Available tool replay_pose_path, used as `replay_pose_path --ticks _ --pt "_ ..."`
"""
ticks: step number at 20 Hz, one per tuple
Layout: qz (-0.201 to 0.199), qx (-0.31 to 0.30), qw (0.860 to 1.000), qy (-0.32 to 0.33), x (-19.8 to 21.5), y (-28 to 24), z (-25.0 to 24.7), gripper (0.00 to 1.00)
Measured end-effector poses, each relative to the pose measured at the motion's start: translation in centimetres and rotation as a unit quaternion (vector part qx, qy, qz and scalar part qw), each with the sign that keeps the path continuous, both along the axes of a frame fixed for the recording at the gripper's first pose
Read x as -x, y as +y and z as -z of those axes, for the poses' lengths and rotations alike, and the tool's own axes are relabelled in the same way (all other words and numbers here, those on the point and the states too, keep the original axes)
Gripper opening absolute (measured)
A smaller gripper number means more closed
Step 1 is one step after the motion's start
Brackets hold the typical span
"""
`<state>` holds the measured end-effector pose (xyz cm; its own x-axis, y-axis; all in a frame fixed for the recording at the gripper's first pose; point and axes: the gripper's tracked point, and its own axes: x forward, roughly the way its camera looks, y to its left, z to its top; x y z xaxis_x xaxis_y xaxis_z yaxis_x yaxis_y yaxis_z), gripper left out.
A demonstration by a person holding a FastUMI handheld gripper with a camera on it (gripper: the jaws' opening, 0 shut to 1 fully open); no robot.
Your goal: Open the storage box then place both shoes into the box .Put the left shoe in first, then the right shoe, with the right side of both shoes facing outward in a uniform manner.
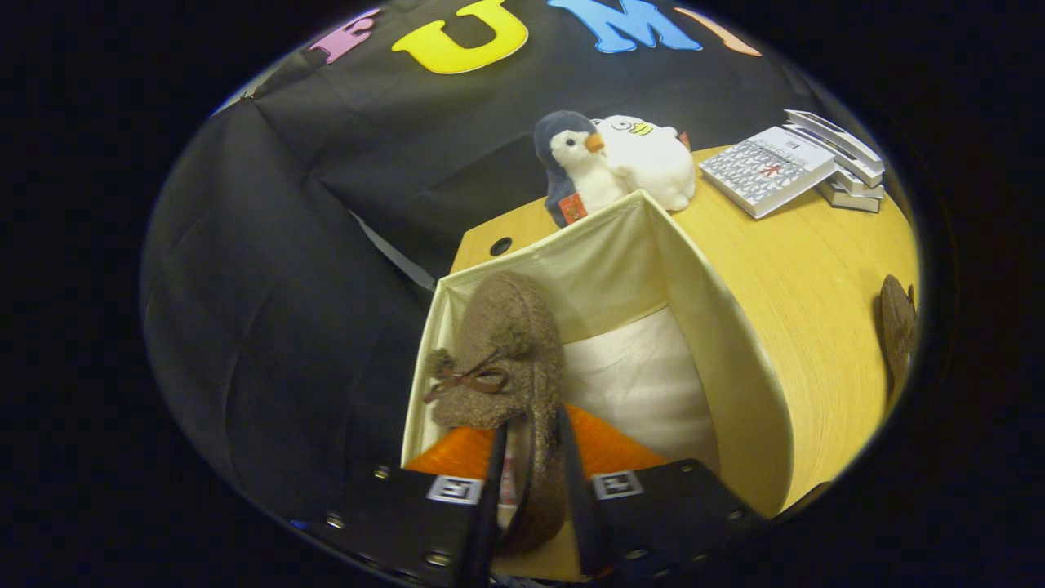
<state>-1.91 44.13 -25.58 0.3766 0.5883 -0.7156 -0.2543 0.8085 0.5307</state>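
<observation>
Gripper (529,482) jaws pinching heel rim of brown fuzzy shoe (500,359), one jaw inside opening, other outside. Shoe hangs toe-forward inside open cream storage box (735,359), against its left wall, bow on top. Orange flap (604,445) at near edge of box. Second brown shoe (896,327) lies on wooden surface (816,269) well right of box. Plush penguin (575,167), white plush toy (653,159) just beyond box; stack of books (796,167) farther right.
</observation>
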Motion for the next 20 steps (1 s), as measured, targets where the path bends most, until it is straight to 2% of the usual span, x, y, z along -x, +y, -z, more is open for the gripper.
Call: replay_pose_path --ticks 1,3,6,10,14,20 --pt "-0.007 -0.001 1.000 -0.014 -0.1 0.0 -0.6 0.73" --pt "-0.021 0.001 0.999 -0.046 -0.4 -0.4 -1.9 0.98" --pt "-0.045 0.006 0.993 -0.106 -1.0 -1.9 -5.1 0.98" --pt "-0.054 0.017 0.982 -0.182 -2.0 -6.0 -8.9 0.98" --pt "-0.039 0.038 0.973 -0.225 -3.5 -12.2 -10.9 0.98" --pt "-0.001 0.078 0.967 -0.242 -4.9 -21.8 -10.8 0.98"
